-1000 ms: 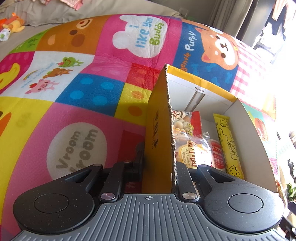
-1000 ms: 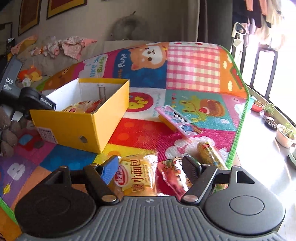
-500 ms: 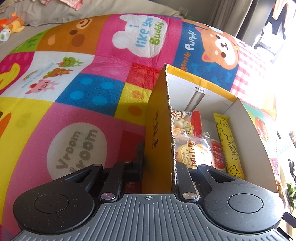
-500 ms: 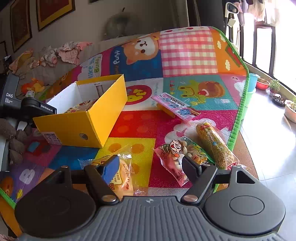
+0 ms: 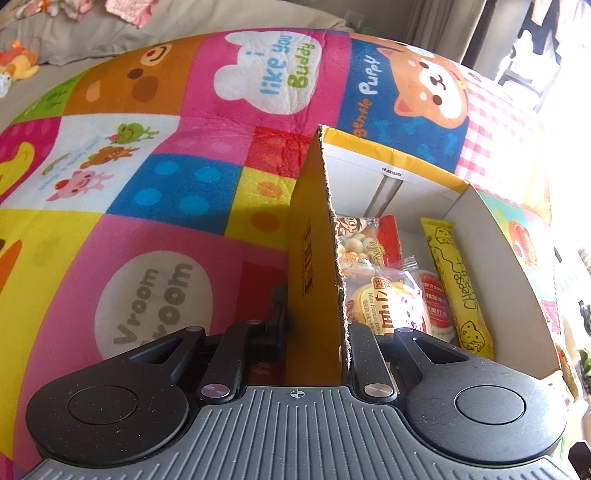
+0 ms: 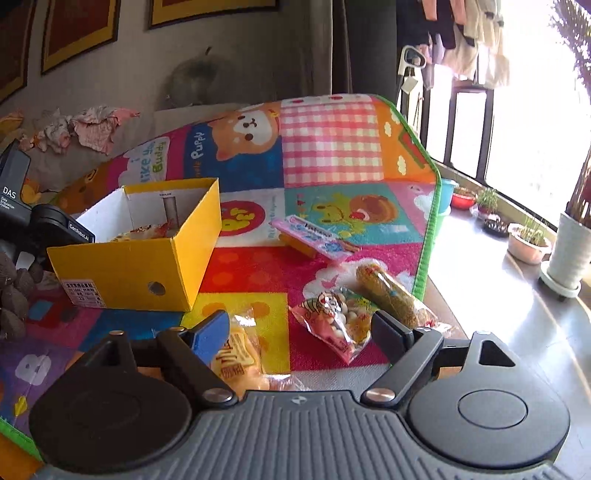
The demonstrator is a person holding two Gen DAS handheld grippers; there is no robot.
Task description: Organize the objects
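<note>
Framed pictures [image 6: 77, 33] hung on the beige wall [image 6: 236, 44]; bright daylight poured through the window [image 6: 535, 122]; potted plants [image 6: 528, 240] stood on the glossy floor [image 6: 498, 295] beneath it

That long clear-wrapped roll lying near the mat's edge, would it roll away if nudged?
Probably: the roll looks round and lies flat on the mat, so a sideways nudge may turn it. Its crinkly clear wrapper seems slippery. It looks fairly stiff, holding a straight shape.

Yellow cardboard box [image 6: 147, 266], open top, white inside, sits upright ahead-left of right claw [image 6: 295, 332]; snack pkts lie inside. Bread pkt [image 6: 240, 363] flat just by its left finger, peanut pkt [image 6: 338, 325] betw fingers.
</note>
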